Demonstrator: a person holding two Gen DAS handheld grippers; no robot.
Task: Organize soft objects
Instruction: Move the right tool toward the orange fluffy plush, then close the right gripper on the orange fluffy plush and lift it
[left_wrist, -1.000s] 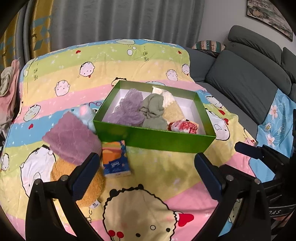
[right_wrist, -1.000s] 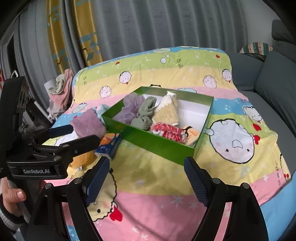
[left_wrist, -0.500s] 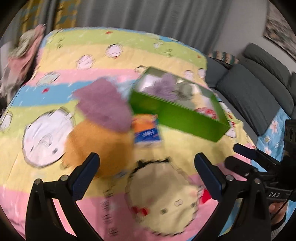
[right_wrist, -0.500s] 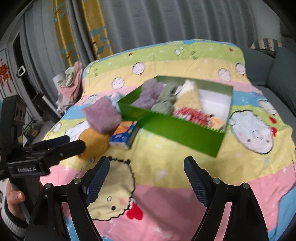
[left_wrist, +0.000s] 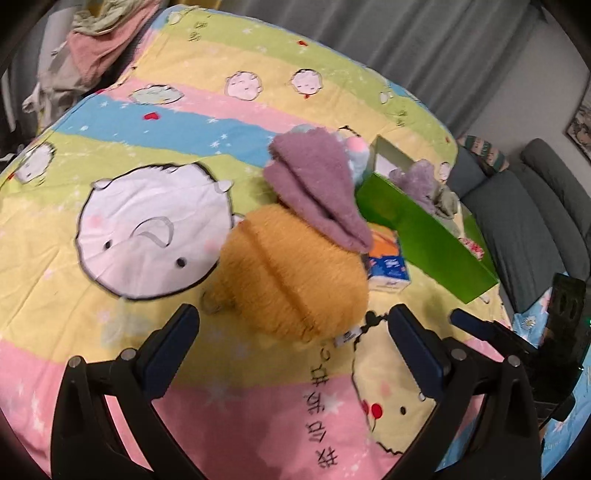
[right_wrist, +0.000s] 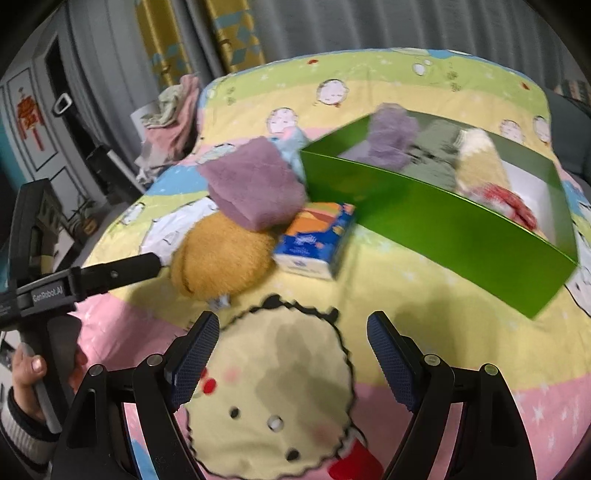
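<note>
An orange plush toy (left_wrist: 291, 273) lies on the cartoon bedsheet, with a folded purple towel (left_wrist: 317, 188) resting partly on it and a light blue plush (left_wrist: 354, 155) behind. My left gripper (left_wrist: 291, 332) is open, its jaws just in front of the orange plush (right_wrist: 221, 254). A green box (right_wrist: 443, 221) holds purple, grey-green, cream and red-white soft items. My right gripper (right_wrist: 291, 343) is open and empty, above the sheet in front of the box. The purple towel (right_wrist: 255, 184) shows beside the box.
A blue-orange tissue pack (right_wrist: 317, 240) lies between the orange plush and the green box (left_wrist: 424, 229). Pink and green clothes (left_wrist: 99, 40) are piled at the bed's far left. A grey sofa (left_wrist: 535, 206) stands to the right.
My left gripper has swung left and closed in on the orange plush. My right gripper has moved left and lower toward the tissue pack. Both stay open.
</note>
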